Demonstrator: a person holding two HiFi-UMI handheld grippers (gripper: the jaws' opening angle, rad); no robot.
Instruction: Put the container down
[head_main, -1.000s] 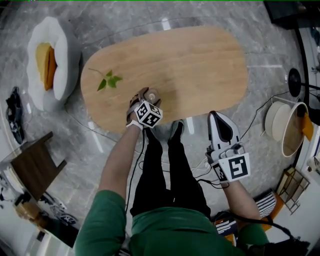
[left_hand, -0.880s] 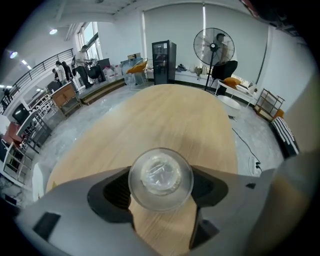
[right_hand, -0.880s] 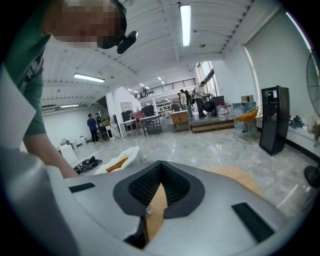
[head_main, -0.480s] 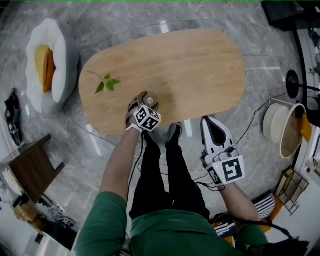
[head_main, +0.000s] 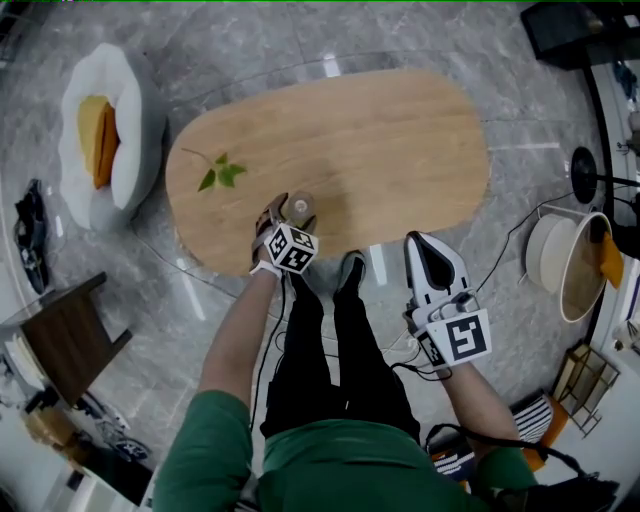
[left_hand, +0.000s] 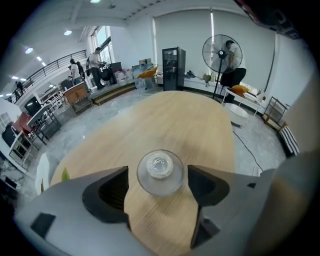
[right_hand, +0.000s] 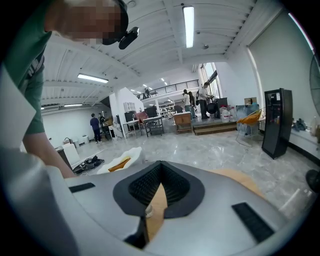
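Close to the near edge of the oval wooden bench (head_main: 400, 140), a small clear container (left_hand: 160, 171) stands upright on the bare wood, its round body topped by a whitish cap. The left tongs (head_main: 296, 215) reach down over that edge with the container between their jaws. The jaws have just been opening and stand wide apart, with a thin strip of wood showing on each side of the glass, so neither dark pad presses on it. The marker cube of these tongs sits just behind, over the bench's rim.

The right tongs (head_main: 425, 245) are held off the bench, above the grey marble floor (head_main: 250, 40) beside the person's right leg. Their tips point toward the bench's edge without reaching it. Their jaws are together at the tips and nothing is between them.

A green leafy sprig (head_main: 220, 172) lies on the bench well to the left of the container. On the floor beyond the bench's left end sits a white padded seat (head_main: 125, 140) with an orange cushion (head_main: 96, 138).
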